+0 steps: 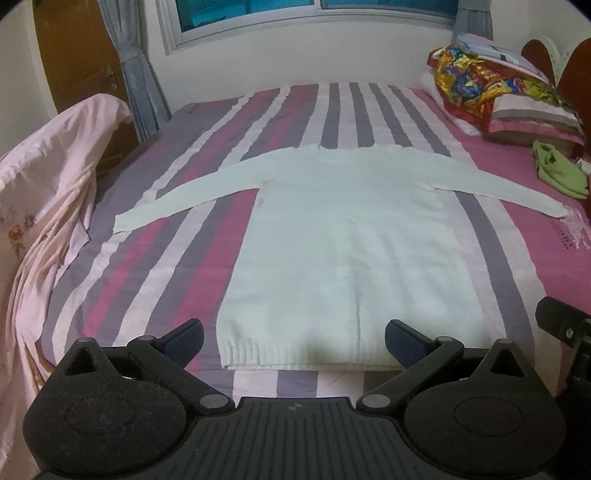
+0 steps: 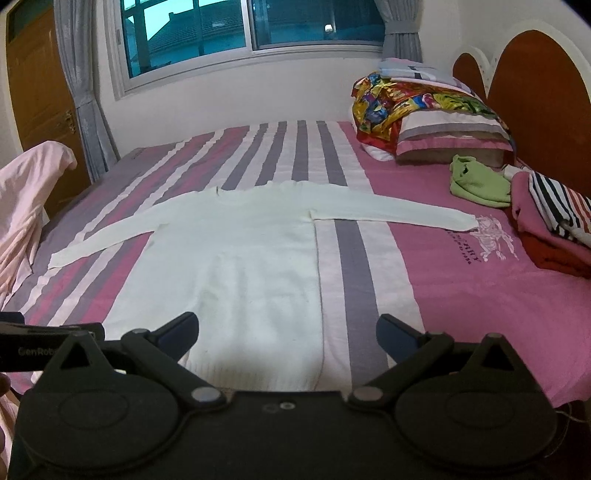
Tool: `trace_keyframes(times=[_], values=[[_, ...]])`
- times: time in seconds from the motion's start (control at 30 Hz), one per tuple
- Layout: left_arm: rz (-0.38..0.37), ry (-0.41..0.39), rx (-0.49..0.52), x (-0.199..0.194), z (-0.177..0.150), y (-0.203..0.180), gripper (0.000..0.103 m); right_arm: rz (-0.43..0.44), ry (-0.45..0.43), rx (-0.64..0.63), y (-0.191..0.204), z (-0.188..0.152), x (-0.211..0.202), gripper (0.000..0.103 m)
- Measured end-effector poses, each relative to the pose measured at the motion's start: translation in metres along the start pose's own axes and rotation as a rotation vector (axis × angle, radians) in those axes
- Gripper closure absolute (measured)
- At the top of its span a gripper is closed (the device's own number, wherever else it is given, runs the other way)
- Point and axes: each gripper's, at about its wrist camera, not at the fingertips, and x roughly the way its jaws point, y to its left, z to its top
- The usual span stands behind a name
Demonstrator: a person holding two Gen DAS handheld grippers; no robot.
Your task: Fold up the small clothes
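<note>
The left gripper [image 1: 293,341] is held spread wide at the lower edge above the ribbed hem of a white sweater [image 1: 332,236] laid flat, sleeves outstretched, at frame centre on the striped bedsheet [image 1: 192,251], while the right gripper [image 2: 288,338] is likewise held wide apart over the hem's right corner.

Landmark: bed [image 2: 480,295], covered in a sheet striped pink, grey and white
Window: sliding panes [image 2: 229,26] in the white wall beyond the bed's far edge; blue dusk light outside
Curtains: grey [image 2: 79,74], hanging at both ends of the window
Door: brown wood [image 2: 33,96], left of the bed's far corner
Headboard: red-brown scalloped panels with white trim [image 2: 535,96], at the bed's right end
Pillow: striped [image 2: 450,136], against the headboard
Draped cloth: pale pink [image 1: 48,206], at the bed's left side
</note>
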Motion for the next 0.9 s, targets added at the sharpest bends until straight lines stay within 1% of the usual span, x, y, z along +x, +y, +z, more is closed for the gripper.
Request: trace_keyframes(times=[0.23, 0.4, 0.6, 0.9], values=[[0.013, 0.008, -0.021, 0.001, -0.002, 0.005, 0.0, 0.013, 0.004, -0.046, 0.009, -0.001, 0.004, 0.0], [0.036, 0.007, -0.052, 0.001, -0.005, 0.014, 0.0, 0.025, 0.001, -0.071, 0.017, 0.001, 0.005, 0.0], [0.042, 0.02, -0.055, 0.002, -0.009, 0.016, 0.0, 0.039, -0.021, -0.097, 0.027, 0.005, 0.003, 0.0], [0.046, 0.023, -0.05, 0.002, -0.009, 0.016, 0.0, 0.035, -0.004, -0.094, 0.028, 0.005, 0.005, 0.0]])
